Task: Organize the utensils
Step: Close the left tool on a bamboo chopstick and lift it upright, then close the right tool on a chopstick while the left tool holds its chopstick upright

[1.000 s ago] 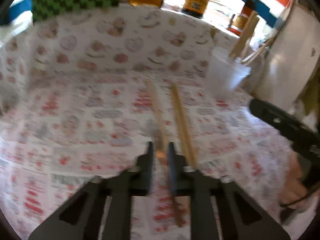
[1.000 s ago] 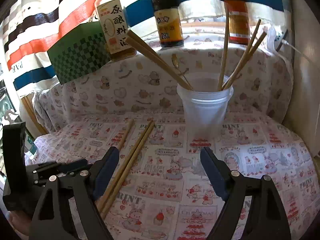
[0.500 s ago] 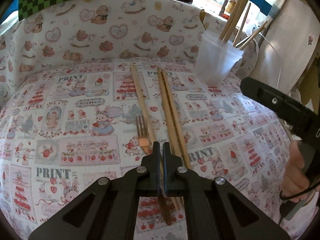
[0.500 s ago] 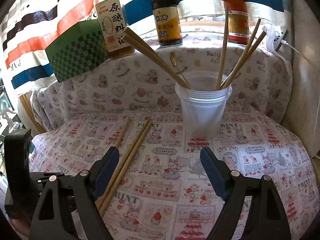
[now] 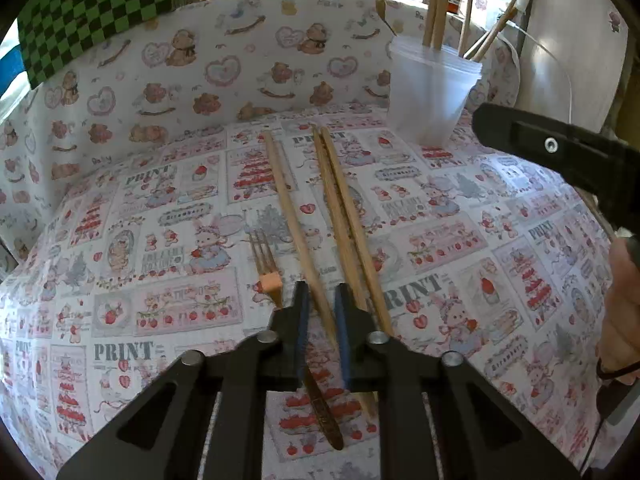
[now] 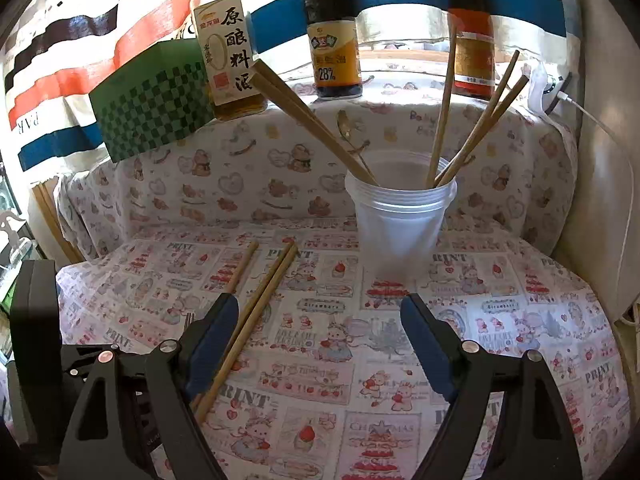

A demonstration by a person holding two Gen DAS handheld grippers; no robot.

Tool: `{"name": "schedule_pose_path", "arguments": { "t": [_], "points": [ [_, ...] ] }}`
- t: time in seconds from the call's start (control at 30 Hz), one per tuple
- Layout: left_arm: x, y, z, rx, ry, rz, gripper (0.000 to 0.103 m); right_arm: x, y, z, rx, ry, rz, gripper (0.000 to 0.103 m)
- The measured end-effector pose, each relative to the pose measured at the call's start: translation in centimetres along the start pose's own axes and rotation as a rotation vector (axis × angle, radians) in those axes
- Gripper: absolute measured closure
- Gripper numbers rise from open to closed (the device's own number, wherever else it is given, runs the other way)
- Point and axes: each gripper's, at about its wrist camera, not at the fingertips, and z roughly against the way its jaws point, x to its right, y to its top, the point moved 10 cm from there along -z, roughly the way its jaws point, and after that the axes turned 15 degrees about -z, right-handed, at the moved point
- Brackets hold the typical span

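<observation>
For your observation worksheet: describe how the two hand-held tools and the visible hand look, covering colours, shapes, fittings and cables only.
Both the left tool and right tool have matte black, angular frames with triangular cut-outs, silver round pivot bolts and blue pads lining the fingers. The hand on the right tool's black handle shows no sleeve; a thin black cable loops beneath it.

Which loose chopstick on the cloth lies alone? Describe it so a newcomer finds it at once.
Start at the translucent plastic cup holding upright chopsticks at the back right of the patterned tablecloth. In front and to its left, three wooden chopsticks lie lengthwise. The single chopstick is the leftmost, set apart from the touching pair, with a small fork beside its near end.
</observation>
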Motion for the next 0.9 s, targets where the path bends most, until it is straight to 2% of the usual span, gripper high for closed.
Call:
{"name": "schedule_pose_path", "arguments": {
  "t": [0.07,0.17,0.23,0.37,0.5,0.6,0.73,0.77,0.9],
  "points": [
    [0.1,0.0,0.1,0.006,-0.009,0.004,0.098,0.0,0.0,0.0,0.002,-0.003,0.001,0.018],
    [-1.0,0.6,1.5,0.074,0.013,0.042,0.098,0.3,0.3,0.1,0.031,-0.024,0.014,0.018],
    [-1.8,1.3,3.0,0.140,0.028,0.061,0.098,0.5,0.6,0.2,0.050,-0.047,0.023,0.018],
    [-3.8,2.5,6.5,0.289,0.047,0.134,0.098,0.4,0.4,0.2,0.034,-0.025,0.007,0.018],
    [-6.5,3.2,10.9,0.486,0.137,0.216,0.099,-0.3,0.1,0.4,0.031,-0.011,0.029,0.018],
    [-8.0,3.5,13.2,0.578,0.133,0.277,0.099,-1.1,-0.8,0.1,-0.003,0.004,0.061,0.018],
    [-9.0,3.3,14.6,0.609,0.161,0.299,0.099,-2.4,-2.8,-1.0,-0.112,0.066,0.077,0.020],
    [-9.2,3.1,14.8,0.610,0.166,0.300,0.099,-2.6,-3.3,-1.2,-0.134,0.077,0.084,0.026],
    [-9.0,3.2,15.0,0.613,0.162,0.291,0.099,-4.2,-6.2,-2.5,-0.256,0.110,0.139,0.039]
  ]
}}
